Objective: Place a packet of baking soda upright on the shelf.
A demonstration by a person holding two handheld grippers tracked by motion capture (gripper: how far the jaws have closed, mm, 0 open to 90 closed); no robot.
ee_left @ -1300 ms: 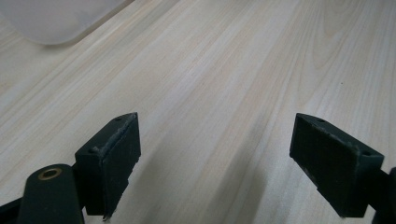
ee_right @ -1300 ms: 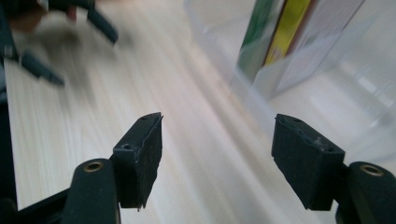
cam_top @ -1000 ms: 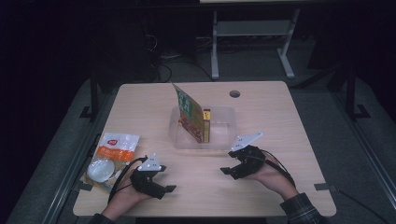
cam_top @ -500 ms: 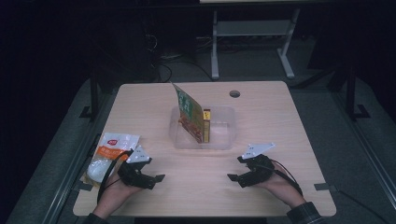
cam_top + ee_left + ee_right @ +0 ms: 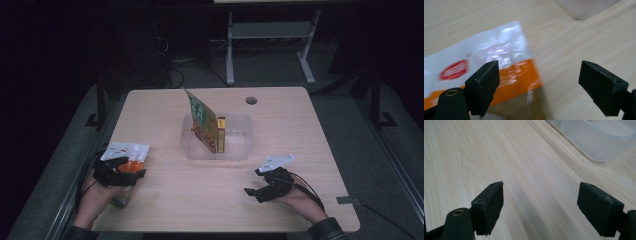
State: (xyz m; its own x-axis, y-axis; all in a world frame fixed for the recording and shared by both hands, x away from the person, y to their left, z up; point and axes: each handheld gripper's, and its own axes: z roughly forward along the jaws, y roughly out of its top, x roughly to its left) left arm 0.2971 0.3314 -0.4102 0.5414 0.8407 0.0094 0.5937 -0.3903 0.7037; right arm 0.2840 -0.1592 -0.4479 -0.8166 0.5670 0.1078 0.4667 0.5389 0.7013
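Note:
A white and orange packet (image 5: 125, 151) lies flat near the table's left edge. My left gripper (image 5: 131, 167) hovers just over it, open. In the left gripper view the packet (image 5: 486, 60) is blurred and its orange corner lies below the gap between the jaws of the left gripper (image 5: 539, 72), with no pad pressing on it. My right gripper (image 5: 252, 181) rests low near the front right of the table. Its jaws have just been opening, and in the right gripper view the right gripper (image 5: 540, 195) has bare wood between its jaws.
A clear plastic container (image 5: 240, 150) stands mid-table with a green and red pouch (image 5: 202, 120) leaning upright in it beside a yellow box (image 5: 221, 134). Its corner shows as the container (image 5: 599, 142) in the right gripper view. A pale round item (image 5: 121, 199) lies partly under the left hand.
My left gripper has moved left and a little away from the near edge, ending over the packet. My right gripper has drifted slightly toward the near edge.

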